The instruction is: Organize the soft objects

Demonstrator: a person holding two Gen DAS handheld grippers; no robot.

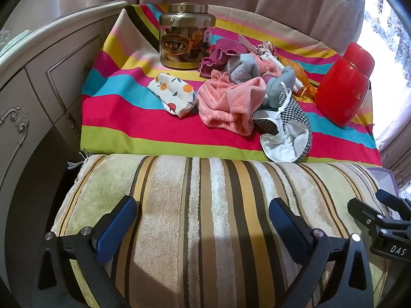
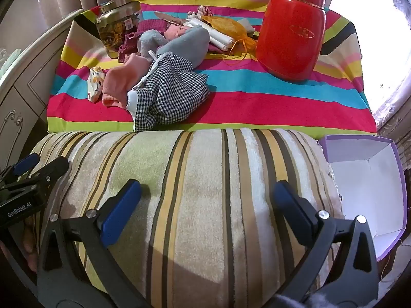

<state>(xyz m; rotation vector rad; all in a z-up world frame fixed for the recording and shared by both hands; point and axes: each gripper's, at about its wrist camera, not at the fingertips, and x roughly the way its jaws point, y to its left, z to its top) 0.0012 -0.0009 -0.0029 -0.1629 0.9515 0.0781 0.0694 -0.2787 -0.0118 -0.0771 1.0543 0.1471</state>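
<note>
A heap of soft things lies on the striped cloth (image 1: 123,118): a pink towel (image 1: 228,102), a grey plush (image 1: 241,66), a checked pouch (image 1: 285,128), a fruit-print pouch (image 1: 174,95) and a magenta knit (image 1: 221,54). The heap also shows in the right wrist view, with the checked pouch (image 2: 169,95) nearest. My left gripper (image 1: 203,218) is open and empty above the striped plush cushion (image 1: 205,205). My right gripper (image 2: 208,202) is open and empty above the same cushion (image 2: 205,179), well short of the heap.
A glass jar with a gold lid (image 1: 186,36) stands at the back left. A red flask (image 2: 292,28) stands at the right. An open purple box with a white inside (image 2: 364,179) sits right of the cushion. A cream cabinet (image 1: 38,77) is at the left.
</note>
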